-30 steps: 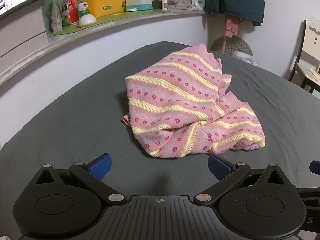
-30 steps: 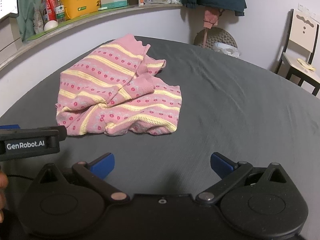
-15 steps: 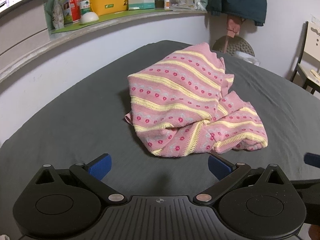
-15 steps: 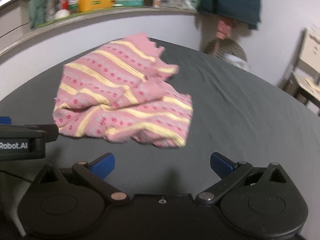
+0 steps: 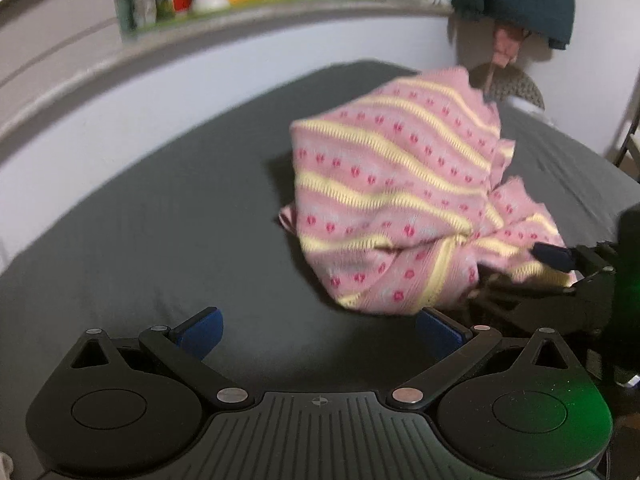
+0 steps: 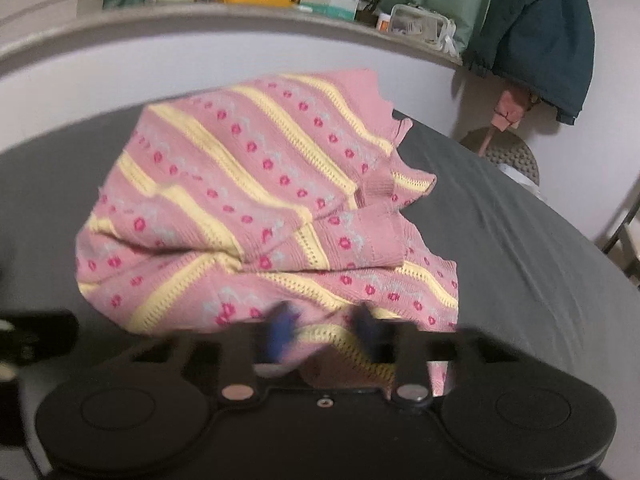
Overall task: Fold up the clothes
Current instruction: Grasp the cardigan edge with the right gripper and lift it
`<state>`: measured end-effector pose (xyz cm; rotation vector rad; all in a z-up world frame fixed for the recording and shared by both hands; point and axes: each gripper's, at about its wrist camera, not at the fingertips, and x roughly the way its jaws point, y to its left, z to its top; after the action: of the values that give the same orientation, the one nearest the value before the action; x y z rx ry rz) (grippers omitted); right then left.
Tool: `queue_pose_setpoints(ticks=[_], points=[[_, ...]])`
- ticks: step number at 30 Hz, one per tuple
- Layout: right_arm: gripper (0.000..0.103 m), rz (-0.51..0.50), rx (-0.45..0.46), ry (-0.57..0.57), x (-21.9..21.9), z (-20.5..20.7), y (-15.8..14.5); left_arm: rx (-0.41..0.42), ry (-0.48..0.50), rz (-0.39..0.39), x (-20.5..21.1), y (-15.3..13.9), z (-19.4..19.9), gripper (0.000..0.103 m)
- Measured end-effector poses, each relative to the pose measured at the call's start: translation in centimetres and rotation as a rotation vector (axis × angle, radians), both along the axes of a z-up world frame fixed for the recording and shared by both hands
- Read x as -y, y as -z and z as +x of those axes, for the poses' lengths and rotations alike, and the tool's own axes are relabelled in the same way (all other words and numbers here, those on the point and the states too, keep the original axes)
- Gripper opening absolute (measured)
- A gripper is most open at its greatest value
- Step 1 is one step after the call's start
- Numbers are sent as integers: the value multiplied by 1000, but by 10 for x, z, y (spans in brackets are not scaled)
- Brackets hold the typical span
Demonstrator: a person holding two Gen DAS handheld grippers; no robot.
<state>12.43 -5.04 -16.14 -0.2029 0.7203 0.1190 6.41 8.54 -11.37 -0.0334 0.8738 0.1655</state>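
A crumpled pink knit sweater (image 5: 404, 200) with yellow stripes and red dots lies on a dark grey bed sheet (image 5: 160, 216). My left gripper (image 5: 320, 326) is open and empty, just short of the sweater's near edge. My right gripper (image 6: 326, 330) has its blue fingers closing around the sweater's (image 6: 256, 200) near hem, with fabric between them; the fingers are blurred by motion. The right gripper also shows at the right edge of the left wrist view (image 5: 560, 260), at the sweater's hem.
A white wall with a cluttered shelf (image 6: 280, 4) curves behind the bed. A dark teal jacket (image 6: 548, 36) hangs at the back right. A round woven stool (image 6: 508, 156) and a chair (image 5: 628, 144) stand off the bed's right side.
Both grippers moved forward toward the sweater. The right gripper went from wide open to nearly closed on the near hem. The left gripper stayed open.
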Motion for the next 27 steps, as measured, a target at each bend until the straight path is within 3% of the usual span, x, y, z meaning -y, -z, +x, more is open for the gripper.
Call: queue_pose_setpoints(ticks=[5, 8, 11, 15, 18, 21, 23, 24, 25, 27], points=[[10, 161, 76, 97, 36, -19, -21, -96, -72, -112, -13, 16, 11, 103], [10, 262, 164, 217, 66, -43, -41, 33, -103, -257, -25, 19, -2, 103], [10, 340, 245, 365, 104, -73, -60, 82, -123, -388, -31, 20, -8, 103], [10, 365, 373, 621, 162, -125, -79, 84, -14, -274, -12, 21, -8, 103], [10, 348, 438, 857, 207, -169, -79, 88, 71, -278, 4, 20, -11, 103], [11, 295, 393, 1068, 246, -198, -59, 79, 123, -338, 16, 21, -12, 103], [17, 304, 247, 1134, 266, -204, -39, 71, 138, -377, 25, 24, -12, 103], [18, 321, 189, 1134, 272, -207, -30, 69, 149, -372, 31, 25, -13, 103], [26, 348, 162, 1099, 274, -210, -26, 79, 167, -369, 35, 24, -15, 103], [41, 359, 193, 1046, 266, -217, -26, 106, 190, -360, 46, 21, -17, 103]])
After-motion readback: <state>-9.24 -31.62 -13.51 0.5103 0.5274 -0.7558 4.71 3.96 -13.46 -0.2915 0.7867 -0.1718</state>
